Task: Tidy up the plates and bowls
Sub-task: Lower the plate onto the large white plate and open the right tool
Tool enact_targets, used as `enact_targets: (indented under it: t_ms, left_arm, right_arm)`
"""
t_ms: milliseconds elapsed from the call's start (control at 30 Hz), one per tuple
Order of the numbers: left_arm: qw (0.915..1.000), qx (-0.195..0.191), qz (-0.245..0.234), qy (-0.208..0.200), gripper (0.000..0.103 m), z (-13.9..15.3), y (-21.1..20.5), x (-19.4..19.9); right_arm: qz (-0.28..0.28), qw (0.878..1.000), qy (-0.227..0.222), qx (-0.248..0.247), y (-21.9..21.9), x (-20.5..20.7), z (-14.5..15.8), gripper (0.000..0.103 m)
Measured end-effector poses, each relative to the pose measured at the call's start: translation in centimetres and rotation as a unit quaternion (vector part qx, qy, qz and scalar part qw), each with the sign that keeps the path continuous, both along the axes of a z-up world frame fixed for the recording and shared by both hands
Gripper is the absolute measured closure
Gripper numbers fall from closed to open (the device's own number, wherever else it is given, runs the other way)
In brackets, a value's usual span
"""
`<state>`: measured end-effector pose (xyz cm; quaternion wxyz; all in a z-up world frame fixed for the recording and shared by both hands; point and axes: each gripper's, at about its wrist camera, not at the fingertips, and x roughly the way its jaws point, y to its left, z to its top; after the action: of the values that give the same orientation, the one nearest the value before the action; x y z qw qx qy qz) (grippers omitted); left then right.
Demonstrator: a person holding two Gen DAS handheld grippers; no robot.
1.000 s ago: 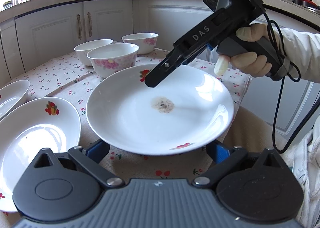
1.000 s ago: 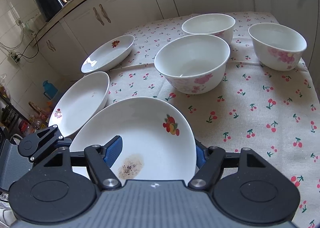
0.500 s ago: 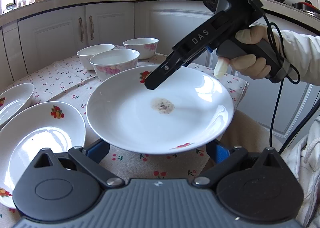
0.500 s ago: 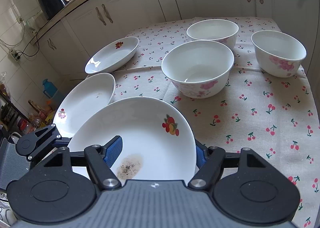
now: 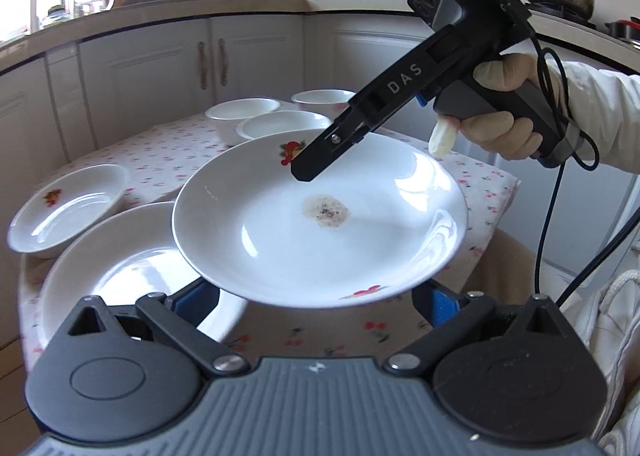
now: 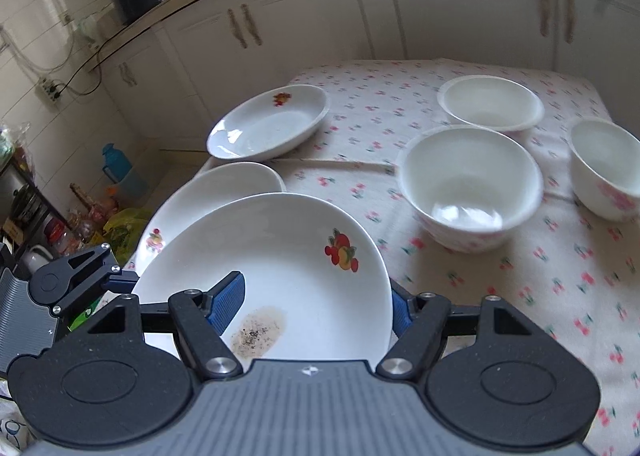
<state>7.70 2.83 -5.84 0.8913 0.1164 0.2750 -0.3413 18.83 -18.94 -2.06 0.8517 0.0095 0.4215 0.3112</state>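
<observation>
Plate (image 5: 320,223) with the brown stain in its well is riding in the air just above the near edge of the desk (image 6: 520,288), carried between both tools at once. The right gripper (image 6: 316,300) is clamping one side, one blue pad lying inside on the white surface, the other outside under the rim, jaws partly closed on the plate's edge. The left gripper (image 5: 320,300) is at the opposite side; its blue pads are peeking out from beneath the rim, and I cannot tell whether those jaws are pinching it or only propping it from below.

Below and beside the carried one, a second plate (image 5: 132,268) is lying at the near-left corner, and a third plate (image 6: 268,123) is sitting farther along the left edge. Three bowls (image 6: 472,187) are clustering toward the far-right side.

Stacking looks like the step in hand, I'd say, with that second plate as the likely base. Doing it well is meaning keeping the rim level, since glazed china is slipping easily from rubber pads, centring it over the lower plate, and lowering until the two are nesting before either side is letting go.
</observation>
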Motion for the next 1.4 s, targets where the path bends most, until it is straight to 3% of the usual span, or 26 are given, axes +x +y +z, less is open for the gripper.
enact_targets:
  t_ms: [600, 1400]
  left_arm:
    - [0.9973, 0.016, 0.070, 0.011, 0.002, -0.7, 6.7, 2.3]
    - [0.9950, 0.014, 0.093, 0.032, 0.001, -1.2, 9.1, 2.7]
  right_arm:
    - [0.065, 0.998, 0.004, -0.009, 10.0, 4.4, -1.0, 0.026]
    - [0.073, 0.996, 0.037, -0.019, 12.6, 5.7, -3.0, 0.026]
